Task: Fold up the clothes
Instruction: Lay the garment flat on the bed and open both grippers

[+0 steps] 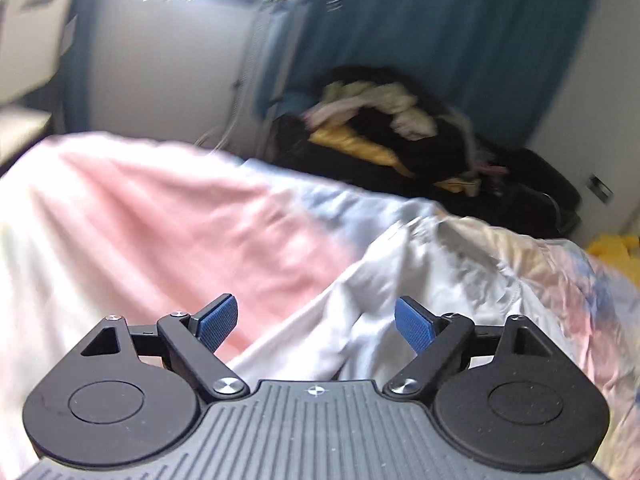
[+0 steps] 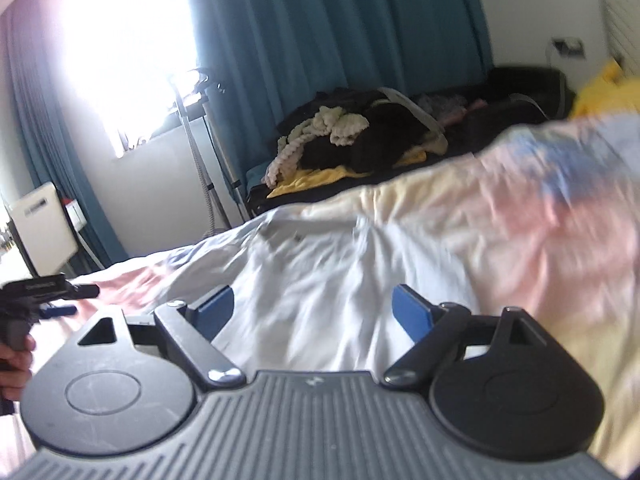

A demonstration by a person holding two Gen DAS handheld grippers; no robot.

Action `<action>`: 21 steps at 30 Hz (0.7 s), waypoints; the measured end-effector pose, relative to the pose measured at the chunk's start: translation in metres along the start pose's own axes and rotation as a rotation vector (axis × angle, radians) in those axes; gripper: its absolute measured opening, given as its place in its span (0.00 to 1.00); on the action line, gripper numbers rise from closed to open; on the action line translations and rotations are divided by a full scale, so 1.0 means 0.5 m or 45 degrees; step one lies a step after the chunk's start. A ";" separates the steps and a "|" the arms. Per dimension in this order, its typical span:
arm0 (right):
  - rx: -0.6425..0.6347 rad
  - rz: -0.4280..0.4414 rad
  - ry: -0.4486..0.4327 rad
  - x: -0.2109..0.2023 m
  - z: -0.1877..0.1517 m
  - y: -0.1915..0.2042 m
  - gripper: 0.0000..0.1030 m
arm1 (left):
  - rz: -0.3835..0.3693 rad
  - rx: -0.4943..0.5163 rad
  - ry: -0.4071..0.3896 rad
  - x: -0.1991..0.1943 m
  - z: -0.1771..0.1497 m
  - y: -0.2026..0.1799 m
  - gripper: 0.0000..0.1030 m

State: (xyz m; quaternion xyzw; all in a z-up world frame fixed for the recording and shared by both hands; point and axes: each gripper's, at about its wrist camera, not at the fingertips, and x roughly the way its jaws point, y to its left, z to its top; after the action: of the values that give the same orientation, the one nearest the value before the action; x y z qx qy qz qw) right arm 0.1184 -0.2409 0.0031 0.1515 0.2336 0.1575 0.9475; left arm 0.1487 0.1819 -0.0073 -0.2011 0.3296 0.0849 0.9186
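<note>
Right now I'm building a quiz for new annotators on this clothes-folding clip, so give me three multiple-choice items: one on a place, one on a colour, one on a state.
1. Where does the crumpled white garment lie?
A. on the pastel pink-and-blue bedspread
B. on the dark pile of clothes
C. on the floor

2. What colour are the long curtains?
A. red
B. teal
C. white

3. How do the jaws of the left gripper and right gripper stand?
A. both shut on cloth
B. one shut
C. both open

Answers:
1 A, the bedspread shows around it in both views.
2 B, teal folds hang behind the pile.
3 C, the blue pads stand apart, gripping nothing.
</note>
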 end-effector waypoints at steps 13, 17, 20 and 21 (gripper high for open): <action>0.168 -0.047 0.119 -0.055 -0.187 0.013 0.58 | 0.084 -0.328 0.159 0.067 -0.041 0.079 0.74; 0.145 -0.031 0.090 -0.031 -0.186 0.023 0.56 | 0.081 -0.305 0.124 0.097 -0.028 0.063 0.55; 0.151 -0.025 0.128 -0.004 -0.195 0.018 0.56 | 0.078 -0.284 0.095 0.118 -0.019 0.051 0.06; 0.154 -0.023 0.141 0.004 -0.197 0.016 0.56 | 0.077 -0.291 0.069 0.113 -0.009 0.050 0.06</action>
State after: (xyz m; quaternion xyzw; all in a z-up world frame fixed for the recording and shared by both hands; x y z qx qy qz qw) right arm 0.0700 -0.2118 -0.0783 0.1974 0.2960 0.1425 0.9236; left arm 0.1827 0.2039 -0.0544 -0.2966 0.3483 0.1441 0.8775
